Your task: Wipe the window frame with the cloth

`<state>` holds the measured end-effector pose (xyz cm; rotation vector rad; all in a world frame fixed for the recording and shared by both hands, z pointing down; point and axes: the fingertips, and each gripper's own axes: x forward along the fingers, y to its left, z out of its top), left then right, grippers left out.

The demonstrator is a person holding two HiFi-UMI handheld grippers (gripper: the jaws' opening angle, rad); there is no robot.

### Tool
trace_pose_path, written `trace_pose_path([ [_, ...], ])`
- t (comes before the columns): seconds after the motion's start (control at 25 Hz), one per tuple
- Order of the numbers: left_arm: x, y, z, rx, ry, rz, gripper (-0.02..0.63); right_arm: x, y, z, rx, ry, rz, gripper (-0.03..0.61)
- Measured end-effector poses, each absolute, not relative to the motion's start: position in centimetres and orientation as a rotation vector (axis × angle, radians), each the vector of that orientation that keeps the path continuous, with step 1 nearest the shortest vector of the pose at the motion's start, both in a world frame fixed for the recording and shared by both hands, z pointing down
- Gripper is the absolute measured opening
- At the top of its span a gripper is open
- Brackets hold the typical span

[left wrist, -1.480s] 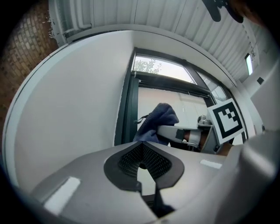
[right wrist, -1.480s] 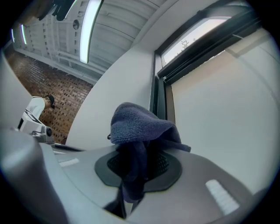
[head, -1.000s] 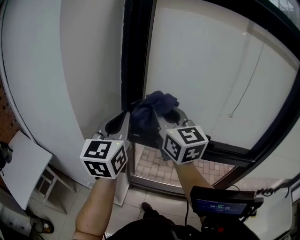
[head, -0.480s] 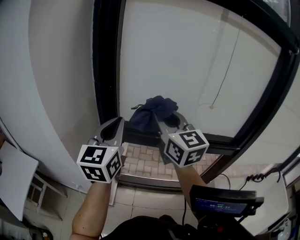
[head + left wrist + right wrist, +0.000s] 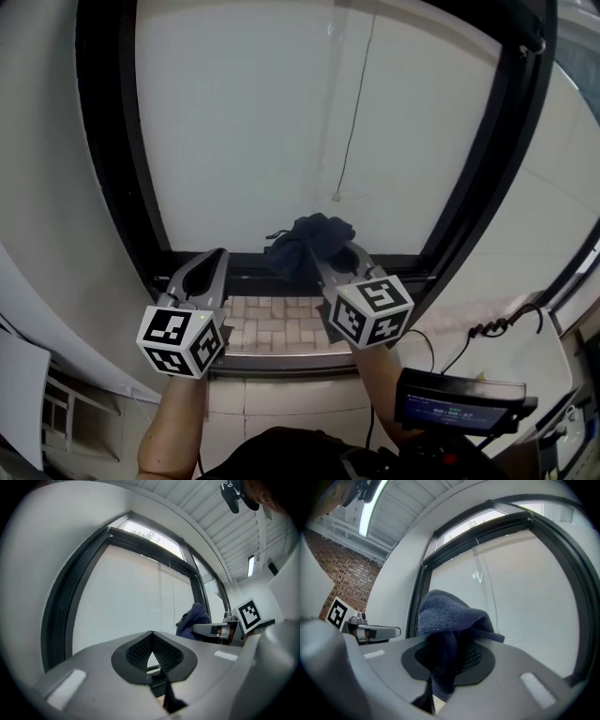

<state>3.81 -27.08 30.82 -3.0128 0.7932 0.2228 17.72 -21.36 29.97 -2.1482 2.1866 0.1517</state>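
Note:
A dark blue cloth (image 5: pixel 309 239) is bunched between the jaws of my right gripper (image 5: pixel 330 255), which is shut on it. The cloth sits at the middle of the black window frame's (image 5: pixel 248 269) bottom rail; whether it touches I cannot tell. In the right gripper view the cloth (image 5: pixel 445 618) hangs over the right gripper (image 5: pixel 449 641) and hides its tips. My left gripper (image 5: pixel 214 259) is beside it to the left, shut and empty. In the left gripper view the left gripper (image 5: pixel 151 635) has its jaws together, with the cloth (image 5: pixel 193 620) off to the right.
A white blind cord (image 5: pixel 354 112) hangs down the pale pane. A brick sill (image 5: pixel 277 323) lies below the rail. The frame's uprights (image 5: pixel 105 150) stand on both sides. A device with a screen (image 5: pixel 457 405) and a coiled cable (image 5: pixel 478 333) are at lower right.
Both grippers and the cloth have shifted from the frame's left upright to the middle of the bottom rail. Neither gripper's grip has changed.

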Motion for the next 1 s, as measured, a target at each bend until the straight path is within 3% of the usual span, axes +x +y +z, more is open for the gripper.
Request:
trace_pose_path([
  [0.4,11.9,-21.3,34.2,-3.027,0.645,0.145,-0.006,25.2,-14.2,33.6,-2.192,2.210,0.100,0.060],
  [0.56,12.5,-21.3,35.4,-3.017,0.628,0.029,-0.006,26.2,-12.8,36.4,-2.200,2.251,0.037,0.058],
  [1.0,11.8,-21.3,39.0,-3.099,0.660,0.071,-0.006,26.1,-12.3,41.5,-2.231,2.198,-0.086,0.056],
])
